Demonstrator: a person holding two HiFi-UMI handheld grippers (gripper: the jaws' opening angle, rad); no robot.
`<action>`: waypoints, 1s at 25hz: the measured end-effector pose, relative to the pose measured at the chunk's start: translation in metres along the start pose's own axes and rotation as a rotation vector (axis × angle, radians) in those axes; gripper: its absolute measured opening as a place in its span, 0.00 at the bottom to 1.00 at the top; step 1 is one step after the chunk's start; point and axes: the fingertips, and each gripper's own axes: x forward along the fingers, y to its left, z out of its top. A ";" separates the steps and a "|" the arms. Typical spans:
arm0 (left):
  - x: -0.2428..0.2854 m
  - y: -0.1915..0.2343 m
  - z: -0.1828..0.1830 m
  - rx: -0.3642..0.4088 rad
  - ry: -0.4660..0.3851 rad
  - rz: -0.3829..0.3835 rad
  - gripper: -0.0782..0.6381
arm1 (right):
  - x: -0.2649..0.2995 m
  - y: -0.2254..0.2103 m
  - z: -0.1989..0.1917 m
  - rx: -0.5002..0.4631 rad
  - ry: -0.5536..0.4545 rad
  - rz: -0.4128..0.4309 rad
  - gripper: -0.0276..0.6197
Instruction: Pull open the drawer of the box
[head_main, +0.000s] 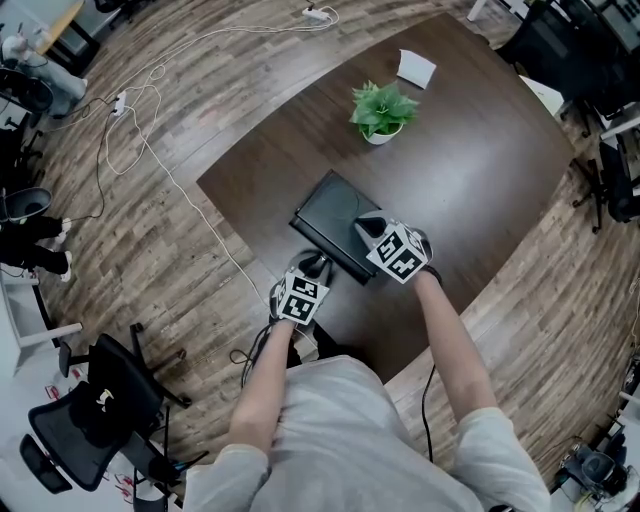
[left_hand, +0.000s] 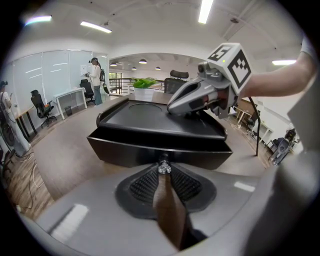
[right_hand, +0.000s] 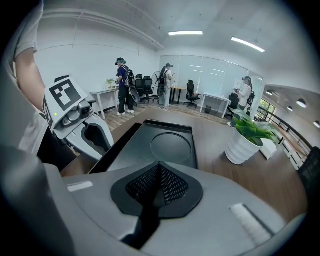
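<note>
Head view: a dark brown wooden table (head_main: 470, 150) was noted, with a flat black tray-topped box (head_main: 335, 212) set near its front edge. The black drawer front (left_hand: 150, 152) was seen under the box top, facing the person. The right gripper (head_main: 366, 226) was laid on the box top, its jaws together with nothing between them. The left gripper (head_main: 315, 266) was clamped on the small faceted clear knob (left_hand: 163, 168) at the drawer's middle. Judged: a straight, level pull toward the person was called for, with the top pressed down so the box would not be dragged. A tilted pull could let the tiny knob slip out.
</note>
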 end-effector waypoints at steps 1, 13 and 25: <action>-0.001 0.000 0.000 0.003 0.001 0.002 0.29 | 0.000 0.000 -0.001 0.002 0.000 0.001 0.04; -0.010 0.002 -0.008 0.004 0.001 0.014 0.29 | 0.002 0.001 -0.003 0.010 0.004 0.003 0.04; -0.016 0.002 -0.012 -0.005 -0.012 0.021 0.29 | 0.000 0.001 0.000 0.004 -0.001 -0.004 0.04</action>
